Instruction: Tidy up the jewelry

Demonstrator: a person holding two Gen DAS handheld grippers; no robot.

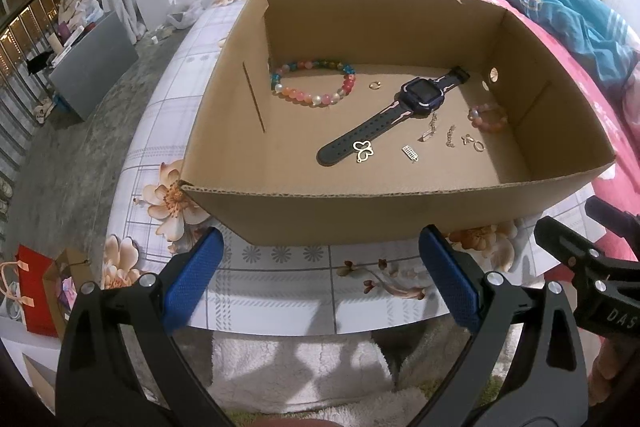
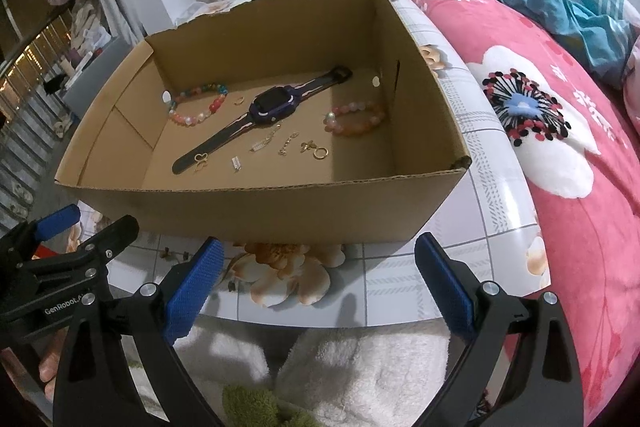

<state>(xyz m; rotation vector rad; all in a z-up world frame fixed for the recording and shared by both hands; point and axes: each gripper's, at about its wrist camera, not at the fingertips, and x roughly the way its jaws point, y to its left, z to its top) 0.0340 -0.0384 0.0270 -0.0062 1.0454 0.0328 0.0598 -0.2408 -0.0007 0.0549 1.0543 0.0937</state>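
An open cardboard box stands on a floral-clothed table. On its floor lie a multicoloured bead bracelet, a dark smartwatch, a pink bead bracelet, a butterfly charm, small chains and gold rings. My left gripper is open in front of the box's near wall, holding nothing. Beside it my right gripper is also open and empty, outside the box.
The table has a near edge just under both grippers. A bed with a pink flowered blanket and a blue blanket runs along the right. Left of the table are bare floor, a grey cabinet and a red bag.
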